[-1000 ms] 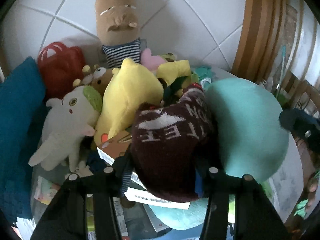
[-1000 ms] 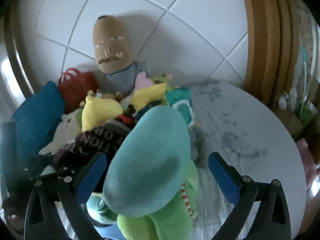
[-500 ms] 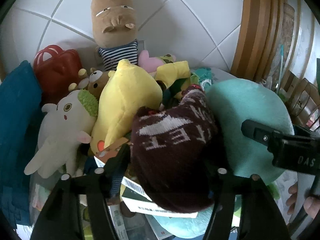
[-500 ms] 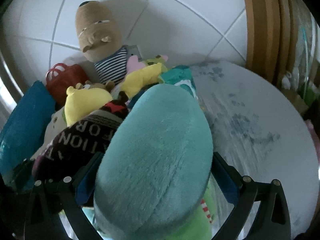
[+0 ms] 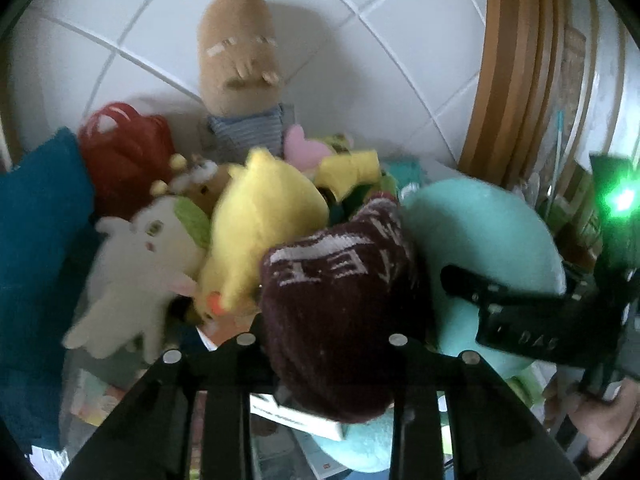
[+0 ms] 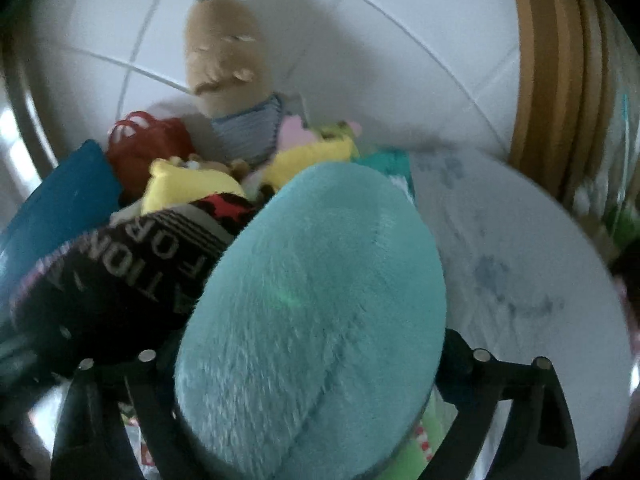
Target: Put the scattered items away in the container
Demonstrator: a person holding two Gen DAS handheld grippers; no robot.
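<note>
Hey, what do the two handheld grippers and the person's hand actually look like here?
Both grippers, left gripper and right gripper, are black, with flat angular finger arms studded with round silver bolt heads. The right carries pale lettering and a glowing green light. A bare hand shows; no sleeve visible.

Teal plush: fuzzy short-pile cloth. Maroon hat: coarse knit. Far wall tiles: smooth, semi-gloss. Right frame: wood-look.
</note>
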